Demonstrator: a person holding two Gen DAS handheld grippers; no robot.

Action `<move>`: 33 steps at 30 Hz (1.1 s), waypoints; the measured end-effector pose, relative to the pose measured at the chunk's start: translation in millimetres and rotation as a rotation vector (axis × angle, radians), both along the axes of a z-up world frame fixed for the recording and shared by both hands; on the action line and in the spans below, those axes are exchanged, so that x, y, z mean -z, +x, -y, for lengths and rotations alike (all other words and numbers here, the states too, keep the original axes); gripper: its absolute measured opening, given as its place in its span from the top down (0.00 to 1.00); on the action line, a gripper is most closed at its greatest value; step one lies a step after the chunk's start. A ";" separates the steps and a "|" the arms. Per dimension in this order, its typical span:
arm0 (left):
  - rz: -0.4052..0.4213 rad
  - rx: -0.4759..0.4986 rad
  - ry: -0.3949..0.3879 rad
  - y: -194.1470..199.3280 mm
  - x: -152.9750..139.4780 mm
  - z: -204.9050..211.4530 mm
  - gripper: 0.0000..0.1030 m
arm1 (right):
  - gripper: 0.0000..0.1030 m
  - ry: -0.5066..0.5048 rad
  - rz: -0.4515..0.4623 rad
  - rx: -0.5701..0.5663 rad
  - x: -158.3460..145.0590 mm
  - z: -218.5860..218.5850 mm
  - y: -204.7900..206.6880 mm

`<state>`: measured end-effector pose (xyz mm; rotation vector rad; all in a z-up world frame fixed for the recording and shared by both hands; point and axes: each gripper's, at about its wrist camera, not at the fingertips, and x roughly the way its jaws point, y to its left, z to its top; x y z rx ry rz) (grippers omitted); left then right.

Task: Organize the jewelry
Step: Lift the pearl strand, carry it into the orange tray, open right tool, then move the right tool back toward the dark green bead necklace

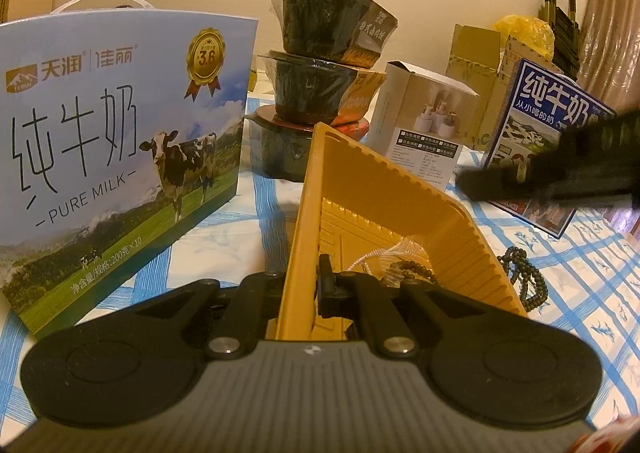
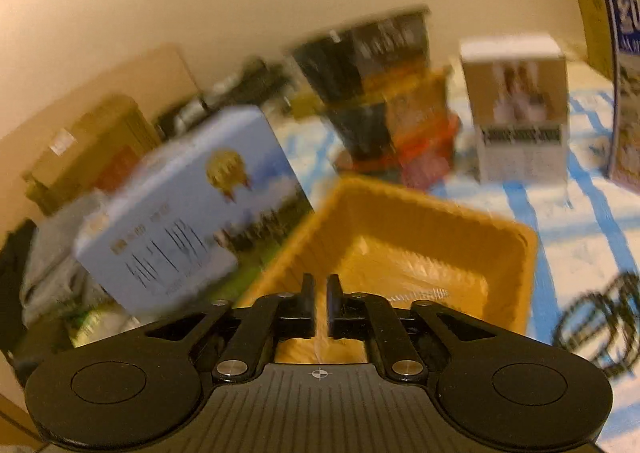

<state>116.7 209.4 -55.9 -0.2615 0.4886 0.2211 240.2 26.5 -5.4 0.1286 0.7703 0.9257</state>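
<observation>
bead bracelet [image 2: 600,325] lies right of the slightly parted right claw [image 2: 320,293]

The right wrist view is smeared throughout: the print on the milk carton [image 2: 188,213] beside the yellow tray [image 2: 420,249] is unreadable, and the bead string [image 2: 600,325] right of that tray is a dark streak. In the left wrist view, the tray's wall hides the left gripper [image 1: 308,285]'s left finger.
</observation>
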 end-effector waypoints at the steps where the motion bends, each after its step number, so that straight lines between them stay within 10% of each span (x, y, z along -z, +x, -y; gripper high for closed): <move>1: 0.000 0.000 0.001 0.1 0.1 0.2 0.95 | 0.72 -0.027 -0.022 0.010 6.2 1.5 0.6; 4: 0.001 -0.001 -0.001 -0.1 0.4 0.2 0.95 | 0.53 -0.099 -0.059 0.030 22.7 6.2 -2.2; 33: -0.006 -0.002 0.010 0.9 0.6 -0.7 0.95 | 0.50 -0.180 -0.147 0.321 50.1 111.2 -28.7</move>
